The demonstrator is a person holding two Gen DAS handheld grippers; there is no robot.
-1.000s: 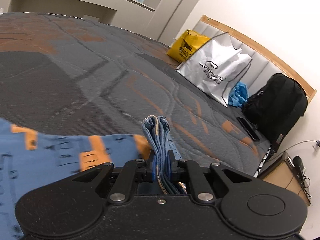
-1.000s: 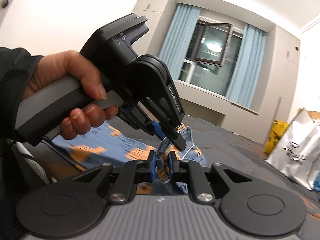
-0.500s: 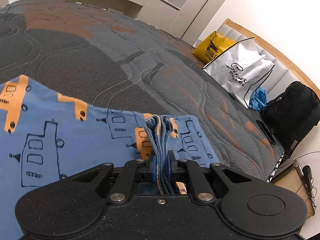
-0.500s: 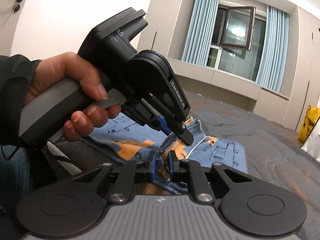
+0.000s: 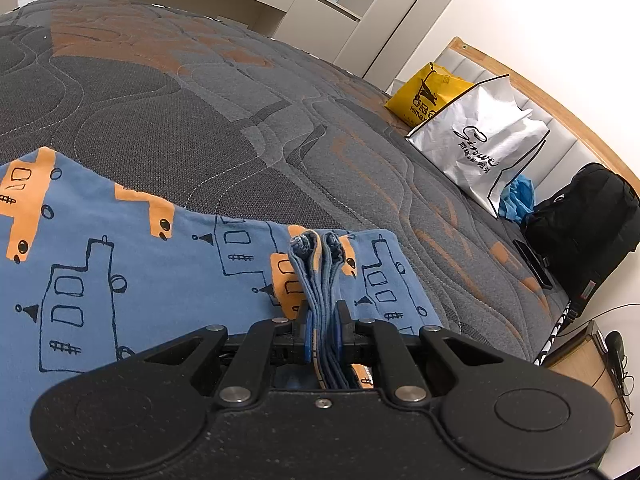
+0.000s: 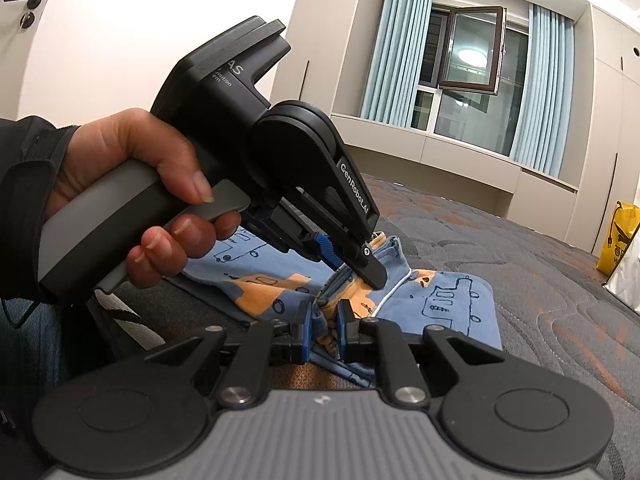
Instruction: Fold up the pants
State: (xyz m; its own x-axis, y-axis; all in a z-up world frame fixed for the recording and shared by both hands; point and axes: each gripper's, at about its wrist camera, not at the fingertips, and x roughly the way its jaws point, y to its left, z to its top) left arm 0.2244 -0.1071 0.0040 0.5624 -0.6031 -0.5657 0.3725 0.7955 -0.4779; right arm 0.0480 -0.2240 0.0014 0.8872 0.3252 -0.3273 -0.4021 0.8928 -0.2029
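Observation:
Blue pants printed with orange and black-line shapes lie spread on the grey quilted bed. My left gripper is shut on a bunched stack of the pants' edges that sticks up between its blue pads. In the right wrist view the same pants lie on the bed, and my right gripper is shut on another fold of them low at the near edge. The left gripper, held by a hand, pinches the cloth just beyond the right one.
A silver shopping bag, a yellow bag and a black backpack stand along the wooden headboard. A dark phone lies near the backpack. A wooden bedside stand with cables is at lower right. Window and curtains are behind.
The left gripper came down with the bunched cloth, so the pants now lie spread on the bed below it. The right view tipped down slightly.

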